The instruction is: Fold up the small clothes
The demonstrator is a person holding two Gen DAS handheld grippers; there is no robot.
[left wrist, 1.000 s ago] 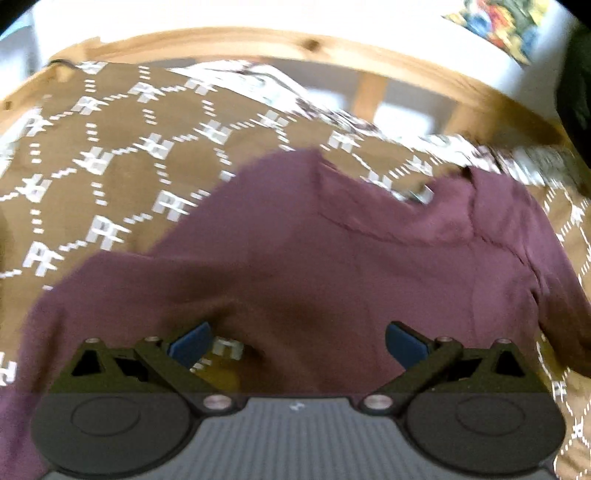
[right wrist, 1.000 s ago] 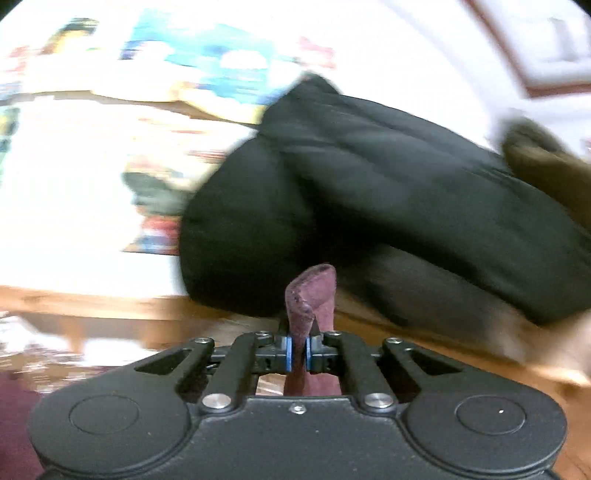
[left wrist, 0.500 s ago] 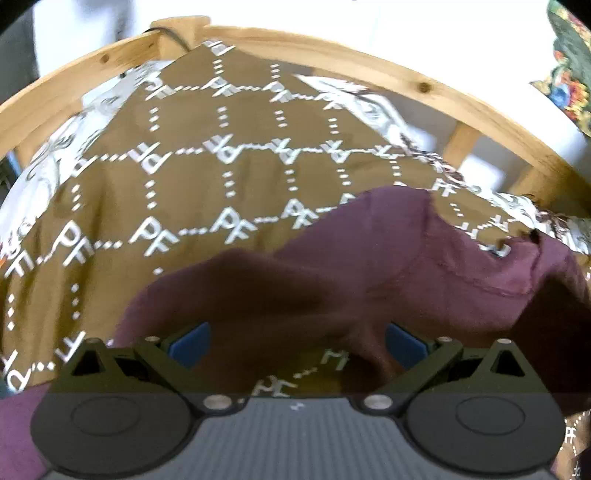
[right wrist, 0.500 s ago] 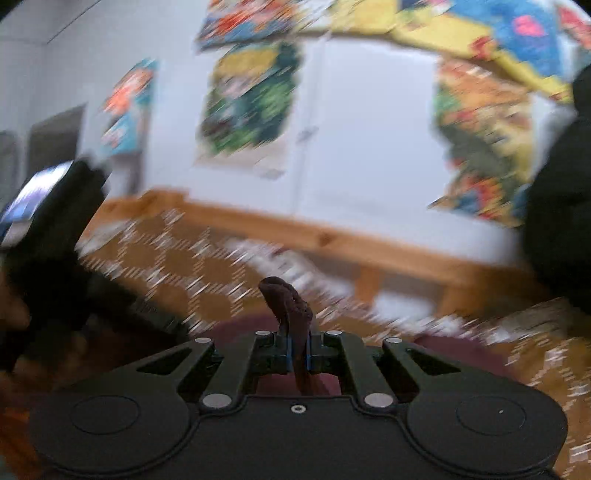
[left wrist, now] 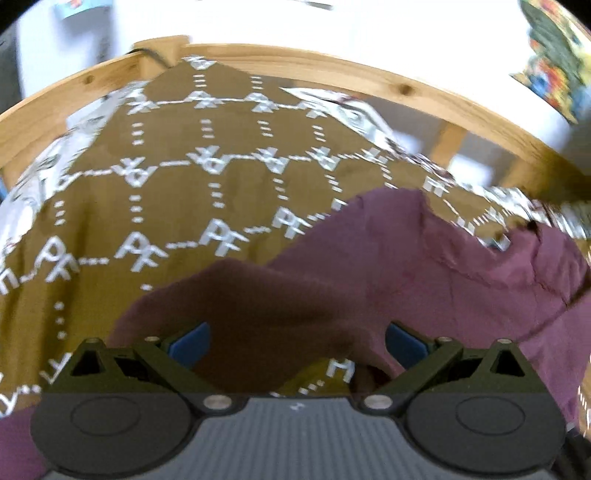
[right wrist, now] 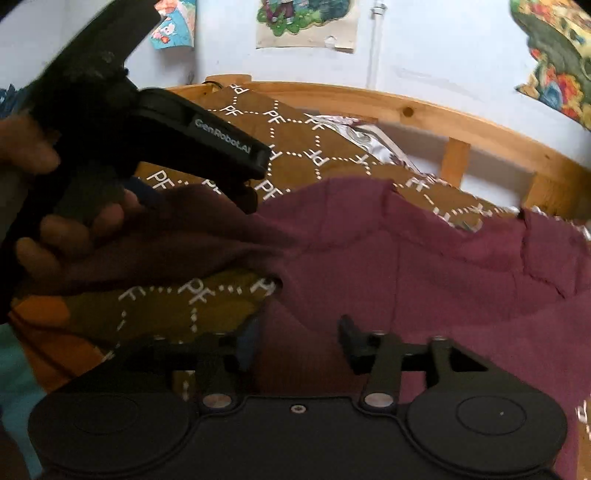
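A small maroon garment [left wrist: 424, 269] lies spread on a brown patterned blanket [left wrist: 177, 192]. It also fills the right wrist view [right wrist: 424, 266]. My left gripper [left wrist: 297, 341] is open, low over a folded-over flap of the garment, holding nothing. My right gripper [right wrist: 299, 339] is open just above the garment's near edge, with nothing between its fingers. The left gripper's black body [right wrist: 177, 144] shows in the right wrist view at upper left, held by a hand, over the garment's left part.
A wooden bed rail [left wrist: 369, 74] curves along the far edge of the blanket, also visible in the right wrist view [right wrist: 424, 110]. A white wall with colourful posters [right wrist: 306, 22] stands behind. Orange cloth [right wrist: 48, 332] lies at the lower left.
My right gripper was shut on a piece of the maroon cloth; it swung down over the bed and has opened, letting the cloth go. The left gripper stayed open over the garment.
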